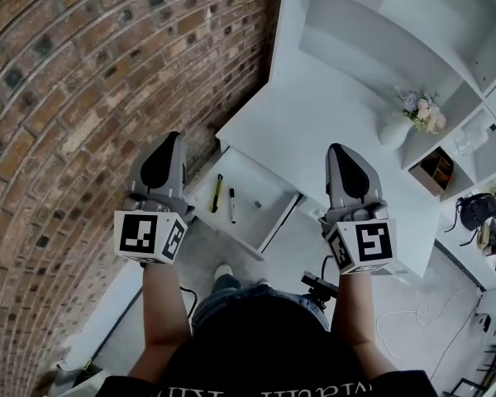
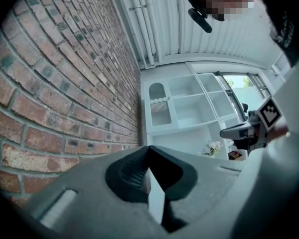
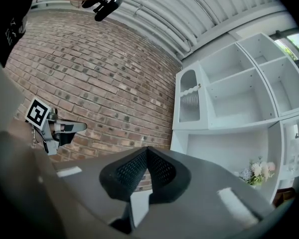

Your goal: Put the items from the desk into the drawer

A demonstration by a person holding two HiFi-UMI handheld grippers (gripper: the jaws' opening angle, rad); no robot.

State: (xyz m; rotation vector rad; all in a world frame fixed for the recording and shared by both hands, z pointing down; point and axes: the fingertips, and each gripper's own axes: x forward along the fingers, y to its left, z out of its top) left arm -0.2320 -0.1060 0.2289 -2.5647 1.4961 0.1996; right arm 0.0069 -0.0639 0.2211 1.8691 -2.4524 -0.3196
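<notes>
The white desk [image 1: 331,131] has its drawer [image 1: 269,190] pulled open below its front edge. Two pens lie inside: a yellow and black one [image 1: 217,193] and a white one with a black tip [image 1: 232,205]. My left gripper [image 1: 174,137] is held in the air left of the drawer, near the brick wall, shut and empty. My right gripper [image 1: 337,148] hovers over the desk's front right part, also shut with nothing in it. Each gripper view shows its own jaws closed tip to tip, the left gripper [image 2: 148,148] and the right gripper [image 3: 147,150].
A white vase of flowers [image 1: 409,116] stands at the back right of the desk under white shelves [image 1: 372,23]. A brick wall [image 1: 83,98] runs along the left. A brown box [image 1: 434,170] sits in a side cubby. Cables lie on the floor [image 1: 413,321].
</notes>
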